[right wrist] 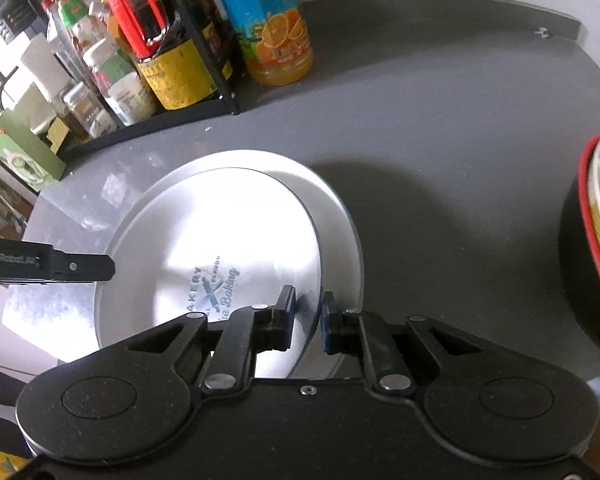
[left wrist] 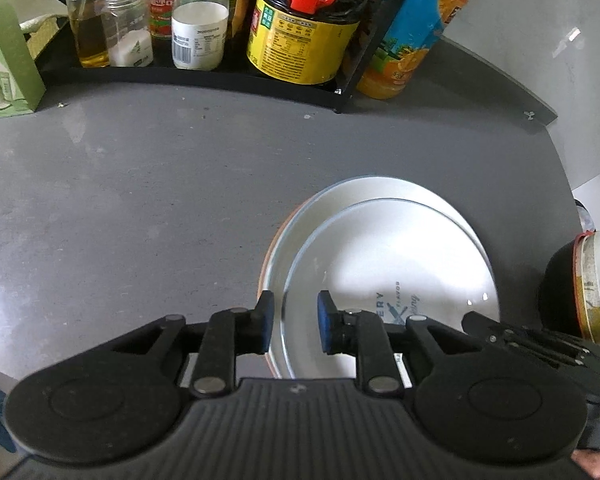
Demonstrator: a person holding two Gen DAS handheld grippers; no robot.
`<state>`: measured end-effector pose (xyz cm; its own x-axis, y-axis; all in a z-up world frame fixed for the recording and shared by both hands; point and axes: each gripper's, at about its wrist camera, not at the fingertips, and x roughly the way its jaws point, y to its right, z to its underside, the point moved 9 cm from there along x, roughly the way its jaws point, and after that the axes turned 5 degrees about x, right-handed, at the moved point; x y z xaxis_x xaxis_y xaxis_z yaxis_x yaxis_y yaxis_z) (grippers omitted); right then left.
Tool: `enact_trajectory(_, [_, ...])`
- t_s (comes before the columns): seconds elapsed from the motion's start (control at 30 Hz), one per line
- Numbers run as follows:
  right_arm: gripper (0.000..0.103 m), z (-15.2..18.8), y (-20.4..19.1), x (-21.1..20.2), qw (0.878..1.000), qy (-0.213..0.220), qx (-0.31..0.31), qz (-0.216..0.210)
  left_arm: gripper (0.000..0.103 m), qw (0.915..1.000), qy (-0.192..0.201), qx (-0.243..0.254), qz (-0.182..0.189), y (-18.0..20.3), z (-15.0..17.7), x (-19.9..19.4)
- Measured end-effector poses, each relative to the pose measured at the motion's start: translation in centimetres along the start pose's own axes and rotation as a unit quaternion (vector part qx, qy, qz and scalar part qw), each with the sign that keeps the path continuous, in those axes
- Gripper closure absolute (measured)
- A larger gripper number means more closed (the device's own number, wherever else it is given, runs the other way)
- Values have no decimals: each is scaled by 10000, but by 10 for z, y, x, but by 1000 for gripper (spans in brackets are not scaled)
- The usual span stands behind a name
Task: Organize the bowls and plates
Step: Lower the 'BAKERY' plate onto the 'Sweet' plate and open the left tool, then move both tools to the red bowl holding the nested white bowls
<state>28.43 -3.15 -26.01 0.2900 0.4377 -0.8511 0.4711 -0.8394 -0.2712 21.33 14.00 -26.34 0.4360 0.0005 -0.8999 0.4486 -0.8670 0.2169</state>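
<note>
Far left on the grey bench: one green carton, then a black rack crowded with bottles and jars, among them one large dark oil jug with a red handle. Just right of the rack, standing on the bench itself, one orange juice bottle, upright.

Toward the near middle: two plates stacked. Below, lying flat, a larger white plate with an orange-brown underside edge. On top, a smaller printed plate, thin grey-blue rim, tilted with its far-left part resting in the larger plate. Round, so no long axis; blue lettering near the centre reads upside down in the left wrist view and runs diagonally in the right wrist view.

Left gripper over the left edge of the stack, fingers spread, straddling both rims, gripping nothing. Right gripper at the right rim of the printed plate, fingers either side of that rim with a narrow gap; contact impossible to tell.

Far right, well apart from the stack: one black bowl with a red rim, holding one pale patterned bowl inside.
</note>
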Motion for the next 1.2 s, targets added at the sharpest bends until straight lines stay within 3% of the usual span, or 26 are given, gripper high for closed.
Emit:
enact_trajectory(0.3, [81,-2,-6,9,9999,-109,6,3,80,9999,-37,-91,-44,-8,1,0])
enact_trajectory(0.43, [55,-7,-8,-3,9998,-21,121,-179,78,10000,5,-70,-29,-6,-3,-2])
enact_trajectory(0.6, [50,-13,-4,-20,9998,130,132,-99,59,9999,65,-52,-100,1,-12,-3])
enact_trajectory(0.73, [49,-17,6,-37,9988,248,400,-92,35,9999,118,-14,-96,12,-19,-7])
enact_trajectory(0.83, [39,-22,16,-56,9974,427,572,-134,23,9997,176,162,-51,28,-25,-12])
enact_trajectory(1.07, [18,-36,55,-99,9931,881,772,-61,15,9981,276,517,179,79,-36,-24])
enact_trajectory(1.2, [14,-40,81,-117,9907,1056,855,6,12,9967,367,694,219,110,-40,-25])
